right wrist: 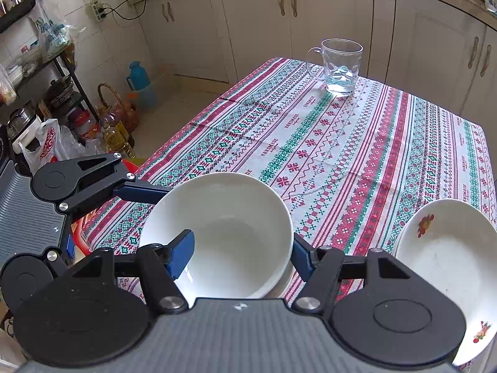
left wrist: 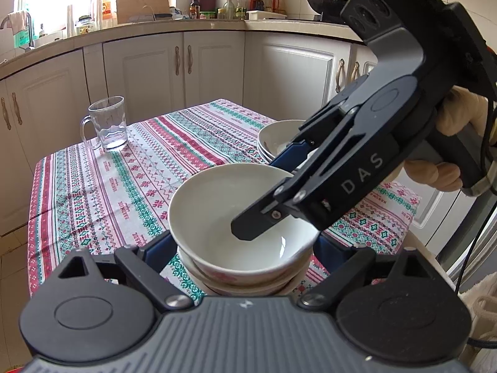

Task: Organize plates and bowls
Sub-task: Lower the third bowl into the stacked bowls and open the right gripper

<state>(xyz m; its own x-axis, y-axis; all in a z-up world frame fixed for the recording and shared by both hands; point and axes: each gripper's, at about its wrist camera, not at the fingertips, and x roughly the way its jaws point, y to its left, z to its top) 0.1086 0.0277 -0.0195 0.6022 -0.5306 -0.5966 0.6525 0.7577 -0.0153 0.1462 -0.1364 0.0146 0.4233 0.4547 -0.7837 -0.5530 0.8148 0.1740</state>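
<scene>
I'm watching my right tongs (right wrist: 242,248) straddling the top bowl's (right wrist: 217,233) rim, not visibly pinching, left tongs (left wrist: 242,248) gaping around the three-bowl stack on the counter (right wrist: 341,143); stacked plates (right wrist: 444,267) alongside, one glass mug (right wrist: 340,65) beyond.

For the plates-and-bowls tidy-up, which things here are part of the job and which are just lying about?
Part of the job:
- white bowl on top of the bowl stack
- plates with flower prints
- left claw astride the bowl stack
- right claw straddling the white bowl's rim

Just lying about:
- glass mug
- patterned tablecloth
- countertop bottles
</scene>
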